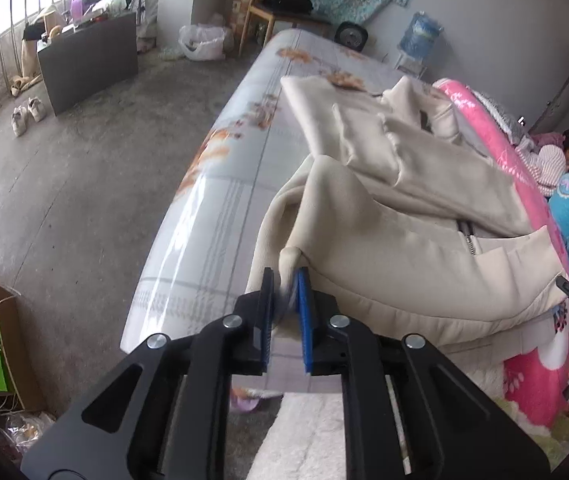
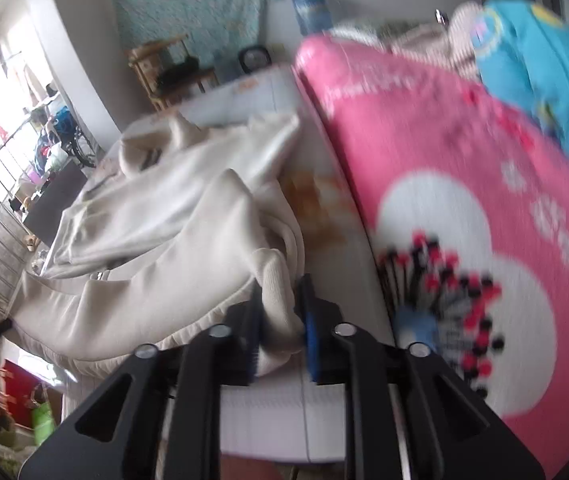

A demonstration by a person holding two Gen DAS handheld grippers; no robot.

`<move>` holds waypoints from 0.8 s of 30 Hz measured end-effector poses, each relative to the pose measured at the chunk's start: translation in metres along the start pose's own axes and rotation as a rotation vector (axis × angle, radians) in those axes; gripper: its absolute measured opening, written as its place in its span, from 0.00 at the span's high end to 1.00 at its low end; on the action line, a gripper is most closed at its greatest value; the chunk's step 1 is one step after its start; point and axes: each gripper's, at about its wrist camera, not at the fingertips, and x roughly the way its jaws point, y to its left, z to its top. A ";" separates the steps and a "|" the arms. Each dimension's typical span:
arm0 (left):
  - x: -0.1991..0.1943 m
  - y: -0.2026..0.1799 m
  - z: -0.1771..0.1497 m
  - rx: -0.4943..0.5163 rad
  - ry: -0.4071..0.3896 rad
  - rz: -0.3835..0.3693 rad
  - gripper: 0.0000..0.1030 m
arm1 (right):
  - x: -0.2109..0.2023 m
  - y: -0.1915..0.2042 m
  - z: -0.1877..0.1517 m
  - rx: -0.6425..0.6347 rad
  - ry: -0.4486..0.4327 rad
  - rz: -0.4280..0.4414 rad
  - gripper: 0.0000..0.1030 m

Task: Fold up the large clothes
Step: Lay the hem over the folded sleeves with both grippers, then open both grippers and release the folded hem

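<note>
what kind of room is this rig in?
Most likely a lived-in bedroom at home. The cream jacket held by both grippers, left and right, lies on a bed beside a pink quilt; shoes sit on the bare floor, and someone lies at the bed's far end.

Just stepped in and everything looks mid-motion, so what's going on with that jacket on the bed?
A person is folding a cream fleece zip-up jacket using two handheld grippers. The left gripper is clamped on a pinch of fabric at the jacket's near edge, and the right gripper grips a bunched fold of the same garment. The jacket lies rumpled, not yet folded flat, on a floral-printed grey mattress, beside a pink patterned quilt.
</note>
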 end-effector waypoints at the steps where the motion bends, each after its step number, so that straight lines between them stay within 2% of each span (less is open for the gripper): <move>1: 0.004 0.008 -0.005 -0.015 0.021 0.010 0.83 | -0.002 -0.005 -0.004 0.015 0.002 -0.037 0.59; 3: -0.003 0.017 -0.008 -0.028 0.017 -0.017 0.81 | -0.018 -0.010 -0.007 0.041 -0.049 -0.028 0.56; 5: -0.015 0.018 -0.004 -0.003 -0.032 -0.004 0.80 | -0.039 -0.006 -0.007 0.045 -0.128 -0.024 0.52; 7: -0.025 0.008 0.002 0.039 -0.077 -0.031 0.77 | -0.046 0.011 -0.003 0.004 -0.157 0.039 0.43; 10: -0.017 -0.022 0.017 0.096 -0.092 -0.123 0.64 | -0.022 0.055 0.004 -0.117 -0.088 0.108 0.35; 12: 0.005 -0.052 0.024 0.151 -0.051 -0.142 0.62 | 0.005 0.093 0.005 -0.208 -0.028 0.142 0.35; 14: 0.027 -0.080 0.026 0.219 -0.032 -0.093 0.62 | 0.026 0.124 0.006 -0.267 0.026 0.171 0.35; 16: 0.052 -0.099 0.025 0.286 -0.018 0.011 0.64 | 0.044 0.151 0.004 -0.312 0.070 0.199 0.35; 17: 0.064 -0.105 0.023 0.315 -0.015 0.071 0.68 | 0.051 0.162 0.002 -0.333 0.088 0.220 0.35; 18: 0.074 -0.108 0.020 0.336 -0.004 0.113 0.79 | 0.057 0.171 -0.001 -0.352 0.108 0.240 0.35; 19: 0.075 -0.109 0.018 0.341 -0.037 0.114 0.81 | 0.061 0.178 -0.005 -0.366 0.133 0.246 0.41; 20: 0.074 -0.110 0.017 0.345 -0.042 0.113 0.82 | 0.070 0.185 -0.010 -0.386 0.176 0.249 0.52; 21: 0.073 -0.111 0.016 0.360 -0.048 0.117 0.84 | 0.079 0.188 -0.013 -0.394 0.208 0.254 0.79; 22: 0.072 -0.110 0.016 0.371 -0.050 0.116 0.91 | 0.082 0.190 -0.016 -0.396 0.215 0.254 0.90; 24: 0.069 -0.108 0.015 0.381 -0.058 0.113 0.97 | 0.077 0.193 -0.015 -0.417 0.198 0.252 0.94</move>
